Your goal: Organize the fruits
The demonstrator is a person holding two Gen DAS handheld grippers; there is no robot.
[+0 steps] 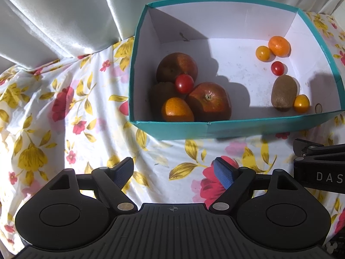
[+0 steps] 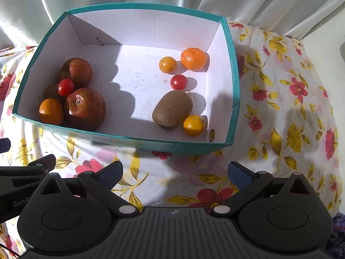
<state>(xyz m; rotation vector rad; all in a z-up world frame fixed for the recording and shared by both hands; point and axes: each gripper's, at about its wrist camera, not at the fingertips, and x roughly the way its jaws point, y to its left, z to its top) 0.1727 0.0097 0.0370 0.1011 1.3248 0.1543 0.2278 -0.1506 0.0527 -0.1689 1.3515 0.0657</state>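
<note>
The fruits lie inside the teal cardboard box (image 2: 236,90): red apples (image 2: 85,105) left, brown fuzzy kiwi (image 2: 172,109) right. My left tongs (image 1: 172,172) and right tongs (image 2: 174,174) gape wide, empty, over the floral cloth (image 2: 280,129). I'd descend steeply, clearing the rim, straddling the kiwi crosswise.

Apples (image 2: 84,108), tangerines (image 2: 193,58), kiwis (image 2: 172,109) and cherry tomatoes (image 2: 178,82) lie inside the teal box (image 2: 151,144).

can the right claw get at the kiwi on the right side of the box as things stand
Probably yes. The right claw is open and empty, just outside the box's near wall. The kiwi lies uncovered, though a yellow fruit touches its near end, so coming down over the wall looks feasible.
</note>
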